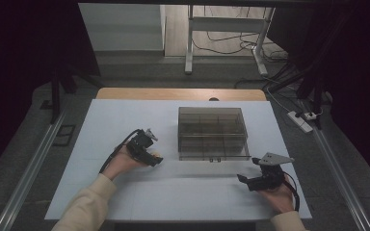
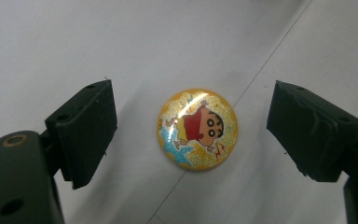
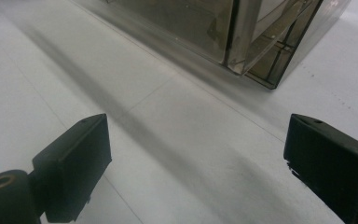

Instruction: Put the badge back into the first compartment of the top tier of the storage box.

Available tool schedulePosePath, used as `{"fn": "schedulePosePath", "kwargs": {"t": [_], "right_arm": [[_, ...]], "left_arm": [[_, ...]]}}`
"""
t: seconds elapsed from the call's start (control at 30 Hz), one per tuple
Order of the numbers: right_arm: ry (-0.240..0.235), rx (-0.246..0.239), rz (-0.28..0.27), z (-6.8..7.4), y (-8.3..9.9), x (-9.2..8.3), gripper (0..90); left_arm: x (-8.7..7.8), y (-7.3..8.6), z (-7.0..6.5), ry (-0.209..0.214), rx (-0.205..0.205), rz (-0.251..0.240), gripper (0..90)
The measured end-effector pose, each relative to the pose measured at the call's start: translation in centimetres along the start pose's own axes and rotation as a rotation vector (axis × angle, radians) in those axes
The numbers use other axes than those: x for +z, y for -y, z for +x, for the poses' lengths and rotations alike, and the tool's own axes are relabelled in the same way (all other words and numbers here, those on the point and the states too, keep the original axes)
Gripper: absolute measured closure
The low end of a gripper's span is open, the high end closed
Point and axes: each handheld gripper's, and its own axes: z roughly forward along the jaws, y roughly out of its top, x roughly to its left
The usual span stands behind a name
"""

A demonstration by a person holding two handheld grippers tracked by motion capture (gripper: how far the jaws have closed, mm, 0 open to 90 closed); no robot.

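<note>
badge (image 2: 197, 129) lies flat on the white table (image 1: 125, 125), dead centre between the left gripper (image 2: 191, 135) jaws, pads clear both sides | round, so no axis to fuss over | right gripper (image 3: 196, 168) wide open, empty, near the smoky box (image 1: 213, 132), well apart

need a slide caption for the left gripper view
Left gripper poised over a round cartoon badge lying on the white table, jaws open on either side and not touching it.
</note>
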Motion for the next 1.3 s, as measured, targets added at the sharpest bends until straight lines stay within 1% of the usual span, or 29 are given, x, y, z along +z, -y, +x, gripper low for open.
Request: {"fn": "schedulePosePath", "kwargs": {"t": [0.2, 0.37, 0.7, 0.83, 0.9, 0.97, 1.17, 1.2, 1.3], "right_arm": [[-0.003, 0.000, 0.006, 0.00, 0.01, 0.06, 6.7], [-0.006, -0.002, 0.009, 0.00, 0.00, 0.04, 6.7], [-0.005, -0.002, 0.012, -0.01, 0.01, 0.06, 6.7], [-0.005, -0.004, 0.013, 0.00, 0.01, 0.07, 6.7], [-0.004, -0.003, 0.013, 0.00, 0.01, 0.07, 6.7], [-0.004, -0.002, 0.015, -0.01, 0.01, 0.10, 6.7], [0.005, -0.003, 0.014, 0.06, 0.01, 0.15, 6.7], [-0.005, -0.003, 0.016, 0.01, 0.02, 0.14, 6.7], [-0.002, -0.005, 0.018, 0.03, 0.01, 0.11, 6.7]], "left_arm": [[0.15, 0.07, 0.05, 0.001, 0.007, 0.013, 19.4], [0.31, 0.09, -0.02, 0.004, 0.022, 0.031, 21.7], [0.62, 0.23, 0.12, 0.015, 0.035, 0.063, 25.6], [0.62, 0.24, 0.10, 0.017, 0.037, 0.058, 27.2], [0.54, 0.21, 0.03, 0.020, 0.050, 0.062, 30.3], [0.49, 0.21, -0.08, 0.021, 0.053, 0.064, 32.7], [0.29, 0.18, -0.29, 0.029, 0.071, 0.067, 43.7], [0.27, 0.20, -0.28, 0.031, 0.072, 0.065, 45.7], [0.27, 0.23, -0.24, 0.033, 0.074, 0.063, 46.4]]}}
